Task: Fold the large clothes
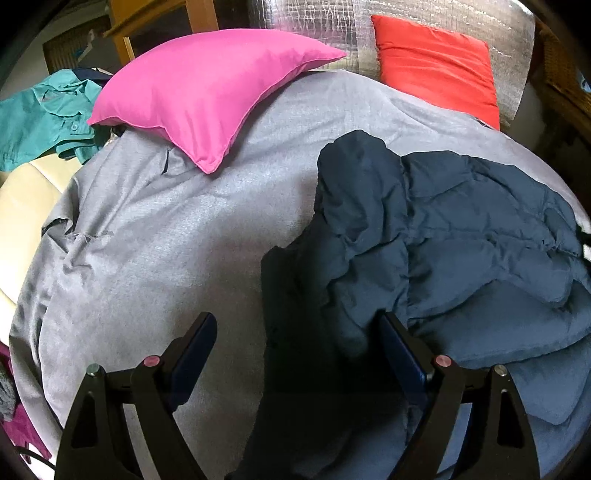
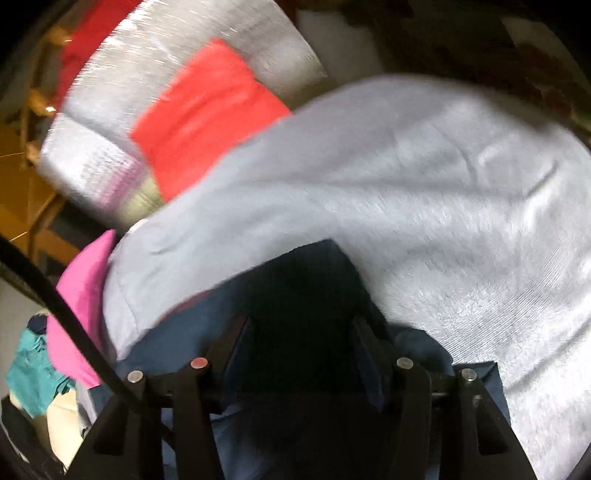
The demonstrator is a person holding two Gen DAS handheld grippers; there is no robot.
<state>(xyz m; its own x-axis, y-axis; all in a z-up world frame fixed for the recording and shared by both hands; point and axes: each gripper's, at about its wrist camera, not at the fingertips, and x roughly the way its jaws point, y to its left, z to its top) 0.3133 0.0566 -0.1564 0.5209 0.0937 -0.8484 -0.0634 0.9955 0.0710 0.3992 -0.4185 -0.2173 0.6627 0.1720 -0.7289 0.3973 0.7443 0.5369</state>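
Observation:
A dark navy quilted jacket (image 1: 461,229) lies crumpled on the right side of a grey-covered bed (image 1: 166,258). My left gripper (image 1: 295,325) is open, its jaws wide apart just above the jacket's left edge, with dark fabric between and below the fingers. In the blurred right wrist view the jacket (image 2: 295,288) fills the space between the fingers of my right gripper (image 2: 299,328), which stands open over it; no grip on the cloth shows. The grey cover (image 2: 443,184) spreads beyond it.
A pink pillow (image 1: 207,92) and a red pillow (image 1: 436,62) lie at the bed's far side against a silver padded backing (image 1: 332,22). A teal shirt (image 1: 48,114) and cream cushion (image 1: 26,206) sit at left. Wooden furniture (image 1: 159,18) stands behind.

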